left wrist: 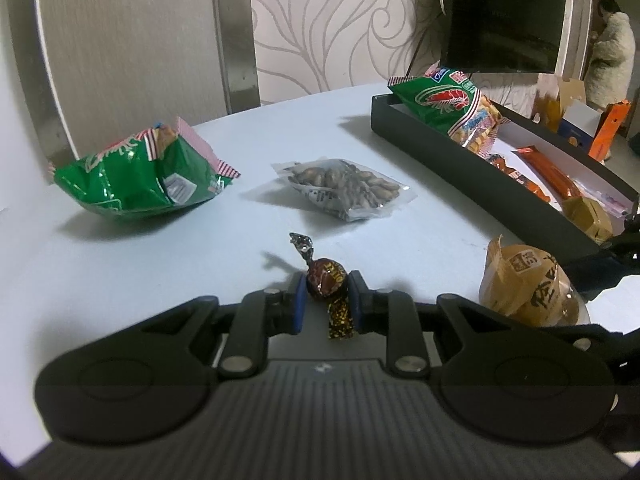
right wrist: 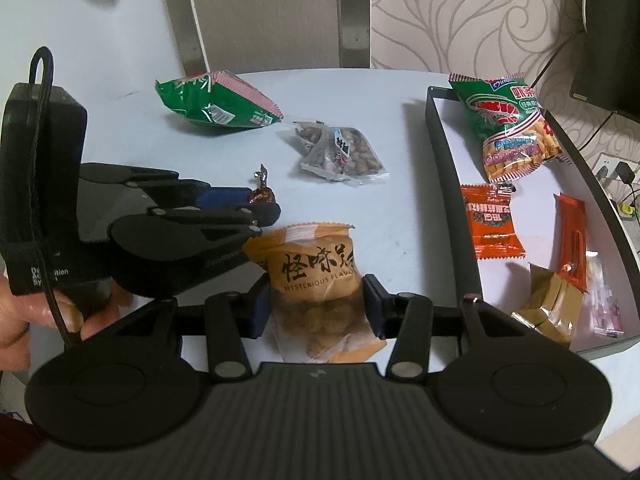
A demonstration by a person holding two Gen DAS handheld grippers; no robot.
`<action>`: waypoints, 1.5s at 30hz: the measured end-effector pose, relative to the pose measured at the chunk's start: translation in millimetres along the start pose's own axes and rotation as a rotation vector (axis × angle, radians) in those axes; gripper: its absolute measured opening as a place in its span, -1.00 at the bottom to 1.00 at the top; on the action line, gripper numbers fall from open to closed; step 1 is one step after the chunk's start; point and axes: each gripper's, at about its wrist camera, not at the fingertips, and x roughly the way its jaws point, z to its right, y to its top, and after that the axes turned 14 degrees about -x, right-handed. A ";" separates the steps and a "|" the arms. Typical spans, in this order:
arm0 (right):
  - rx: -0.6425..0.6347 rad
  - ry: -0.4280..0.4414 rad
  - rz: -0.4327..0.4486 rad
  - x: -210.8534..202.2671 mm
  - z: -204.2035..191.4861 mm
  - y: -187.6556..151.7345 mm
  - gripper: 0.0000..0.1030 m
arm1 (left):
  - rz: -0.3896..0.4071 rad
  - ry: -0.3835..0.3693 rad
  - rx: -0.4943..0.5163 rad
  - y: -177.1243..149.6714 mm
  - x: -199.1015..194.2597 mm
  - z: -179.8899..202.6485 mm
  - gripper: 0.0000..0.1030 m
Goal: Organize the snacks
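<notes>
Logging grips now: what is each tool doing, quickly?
Left tool: shut on the brown wrapped candy.
Right tool: shut on the orange snack packet, pads on both its sides.

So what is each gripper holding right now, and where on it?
Left gripper pinches the dark wrapped candy across its body. Right gripper grips the orange snack packet across its middle.
</notes>
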 end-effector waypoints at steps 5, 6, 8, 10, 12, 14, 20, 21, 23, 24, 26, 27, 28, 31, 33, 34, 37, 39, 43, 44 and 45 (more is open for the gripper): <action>0.000 0.003 0.014 -7.0 -3.7 -0.3 0.02 | 0.010 0.011 -0.006 0.2 -4.5 -0.1 -0.51; -0.001 0.004 0.017 -8.2 -4.2 -0.2 0.02 | 0.009 0.015 -0.007 0.2 -4.9 -0.4 -0.51; -0.005 0.004 0.021 -10.1 -5.5 -0.3 0.02 | 0.010 0.022 -0.010 0.0 -5.6 -1.0 -0.51; -0.003 0.003 0.023 -11.2 -5.9 -1.5 0.02 | 0.013 0.026 -0.012 0.0 -6.8 -1.3 -0.51; 0.001 0.000 0.031 -12.9 -5.1 -2.6 0.02 | 0.016 0.027 -0.013 -0.1 -8.3 -1.4 -0.51; 0.007 0.002 0.035 -14.5 -3.6 -3.3 0.02 | 0.018 0.031 -0.012 -0.5 -9.5 -1.2 -0.51; 0.013 0.014 0.048 -17.7 -4.2 -3.9 0.02 | 0.019 0.044 -0.012 -0.6 -10.9 -0.2 -0.51; 0.013 0.016 0.050 -17.9 -4.5 -4.3 0.02 | 0.020 0.045 -0.011 -0.5 -11.3 0.4 -0.51; 0.014 0.019 0.053 -18.4 -5.0 -4.8 0.02 | 0.021 0.044 -0.007 -0.5 -11.7 1.9 -0.51; 0.014 0.021 0.055 -18.5 -4.7 -4.9 0.02 | 0.022 0.046 -0.006 -0.6 -11.5 2.2 -0.51; 0.016 0.024 0.058 -19.1 -4.4 -4.9 0.02 | 0.022 0.050 -0.006 0.1 -11.0 2.9 -0.51; 0.015 0.025 0.060 -19.6 -3.9 -5.1 0.02 | 0.022 0.052 -0.006 0.1 -11.2 3.1 -0.51; 0.015 0.025 0.061 -19.8 -3.8 -4.9 0.02 | 0.023 0.053 -0.006 0.4 -11.2 3.4 -0.51; 0.016 0.029 0.066 -21.2 -3.2 -5.0 0.02 | 0.024 0.056 -0.007 1.3 -10.3 4.8 -0.51; 0.017 0.031 0.070 -22.5 -2.8 -4.7 0.02 | 0.024 0.054 -0.006 1.8 -10.3 5.1 -0.51; 0.018 0.033 0.073 -23.2 -2.5 -4.5 0.02 | 0.026 0.054 -0.005 1.8 -10.9 5.1 -0.51; 0.023 0.037 0.081 -25.5 -1.4 -4.1 0.02 | 0.028 0.055 -0.005 4.2 -10.6 7.4 -0.51; 0.027 0.040 0.086 -27.0 -0.2 -3.8 0.02 | 0.029 0.057 -0.004 5.8 -9.6 9.0 -0.51; 0.036 0.044 0.093 -28.9 1.7 -3.7 0.02 | 0.033 0.055 0.003 8.8 -8.5 12.9 -0.51; 0.039 0.043 0.096 -29.5 2.3 -3.6 0.02 | 0.035 0.054 0.006 9.6 -8.3 14.1 -0.51; 0.042 0.041 0.098 -30.3 3.3 -3.6 0.02 | 0.036 0.052 0.007 10.0 -8.5 15.0 -0.51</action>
